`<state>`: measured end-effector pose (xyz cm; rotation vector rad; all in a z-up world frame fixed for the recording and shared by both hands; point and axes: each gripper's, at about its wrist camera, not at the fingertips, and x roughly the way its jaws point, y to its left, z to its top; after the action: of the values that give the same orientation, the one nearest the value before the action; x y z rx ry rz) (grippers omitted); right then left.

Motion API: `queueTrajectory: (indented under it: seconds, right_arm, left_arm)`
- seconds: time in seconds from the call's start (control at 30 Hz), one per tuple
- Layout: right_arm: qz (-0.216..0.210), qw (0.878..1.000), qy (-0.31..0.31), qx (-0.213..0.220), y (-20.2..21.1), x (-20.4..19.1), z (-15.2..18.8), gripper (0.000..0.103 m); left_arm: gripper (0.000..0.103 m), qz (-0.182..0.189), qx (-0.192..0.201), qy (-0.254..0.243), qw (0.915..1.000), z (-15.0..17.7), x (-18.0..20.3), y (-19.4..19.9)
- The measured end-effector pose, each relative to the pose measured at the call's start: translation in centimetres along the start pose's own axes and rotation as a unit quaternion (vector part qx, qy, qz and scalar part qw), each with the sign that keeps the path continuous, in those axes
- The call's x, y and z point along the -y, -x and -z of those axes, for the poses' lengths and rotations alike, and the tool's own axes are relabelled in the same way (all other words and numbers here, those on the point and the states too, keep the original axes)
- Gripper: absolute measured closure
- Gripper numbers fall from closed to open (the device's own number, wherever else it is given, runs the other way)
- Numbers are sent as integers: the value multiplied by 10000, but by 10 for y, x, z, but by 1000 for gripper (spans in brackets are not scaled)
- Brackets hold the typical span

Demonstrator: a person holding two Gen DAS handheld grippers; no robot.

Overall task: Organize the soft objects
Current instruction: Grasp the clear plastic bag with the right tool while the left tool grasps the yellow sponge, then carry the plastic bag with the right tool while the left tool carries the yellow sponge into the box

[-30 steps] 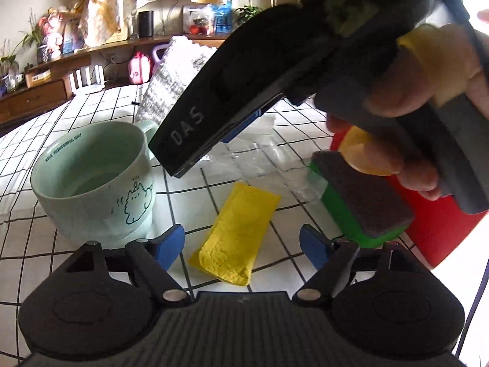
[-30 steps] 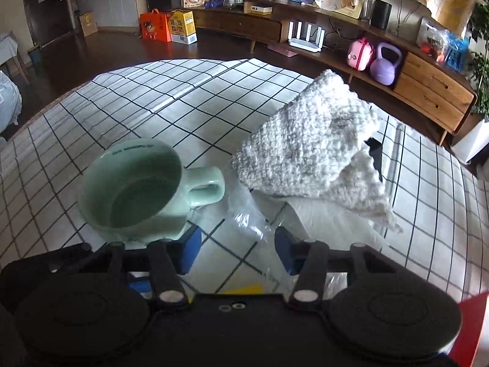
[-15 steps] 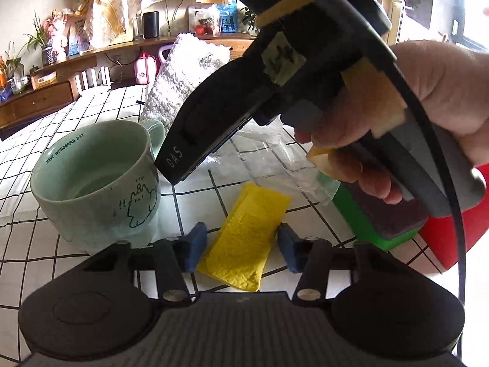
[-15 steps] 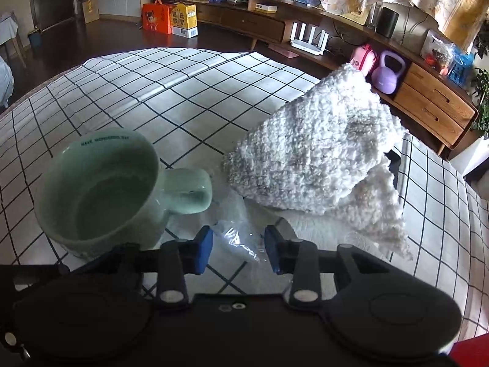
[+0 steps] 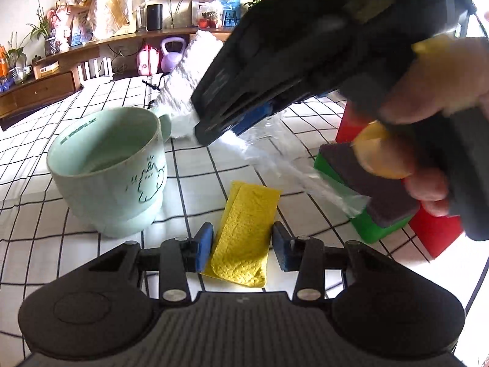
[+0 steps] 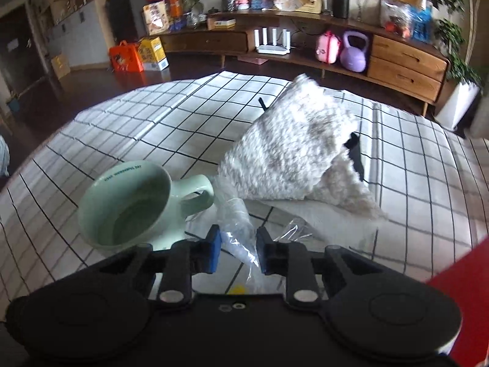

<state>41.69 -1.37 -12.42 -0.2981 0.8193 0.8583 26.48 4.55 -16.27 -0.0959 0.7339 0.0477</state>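
Your left claw sits low over the checked bench with its pads narrowed to either side of the folded yellow cloth. The pads stand just beside the cloth's long edges and have not pinched it; the cloth lies flat near the bench's near edge, between the green mug and the green sponge with its dark scouring face.

Your right claw is narrow too, with a crumpled piece of clear plastic film standing between its pads. Whether the pads actually grip the film or only frame it, you cannot tell from the right wrist view; from the left wrist view the film appears to stretch up from the bench toward that claw, which suggests a hold.

Judging by the layout, you are early in the job. The white knitted cloth is heaped toward the far side of the bench, beyond the mug, and nothing soft appears gathered or stacked. The yellow cloth, the sponge, the knitted cloth and the film all remain to be sorted.
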Motion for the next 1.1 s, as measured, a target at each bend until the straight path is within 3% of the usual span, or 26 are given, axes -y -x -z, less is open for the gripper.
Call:
queueTrajectory:
  seconds: [0.6,1.1]
  right_arm:
    - [-277,9958,-784,379,115,-19,36,80]
    - [19,9904,-1098,844,208,-10,74,80]
  left_arm:
    - [65,-128,-58,143,9998,14,-2,56]
    - [75,23,-48,646,9979,12,-8,105]
